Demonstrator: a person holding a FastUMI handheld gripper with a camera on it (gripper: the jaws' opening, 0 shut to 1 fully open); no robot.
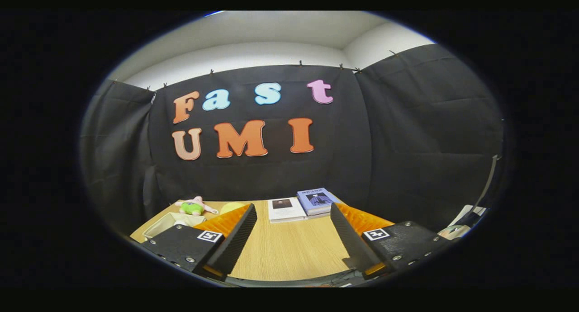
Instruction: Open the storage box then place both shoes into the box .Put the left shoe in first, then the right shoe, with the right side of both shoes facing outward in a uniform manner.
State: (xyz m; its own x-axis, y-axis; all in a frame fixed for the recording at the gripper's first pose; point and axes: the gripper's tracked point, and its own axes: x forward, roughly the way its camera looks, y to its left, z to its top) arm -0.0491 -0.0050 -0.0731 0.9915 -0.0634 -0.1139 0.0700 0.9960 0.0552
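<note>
The pale, open-topped storage box [168,223] sits at the near left corner of the light wood-grain tabletop [289,251], partly hidden behind the left finger; its cream rim and inner wall are visible, and something pale lies inside that cannot be identified. The hand-held gripper [293,237] hangs above the table with its 2 black fingers [235,239] spread wide apart, holding nothing; bare table shows in the gap between them. Each finger carries an orange ribbed backing and a small square black-and-white marker on its black mount. Just beyond the box, ahead of the left finger, lies a small soft toy with a green body and pink limbs [193,206], and just beside it, to the right, a rounded yellow object [231,207] is partly covered by the finger's tip. Beyond the gap between the fingers, at the far edge of the table, 2 books lie flat: a white-covered book with a dark picture [285,209] and, touching its right side, a blue-covered book [317,199] resting on further flat volumes. Black cloth [407,135] lines the booth behind the table, with white wall above. At the right, past the right finger, a pale rod and some white and dark equipment [466,219] stand, too unclear to identify.
</note>
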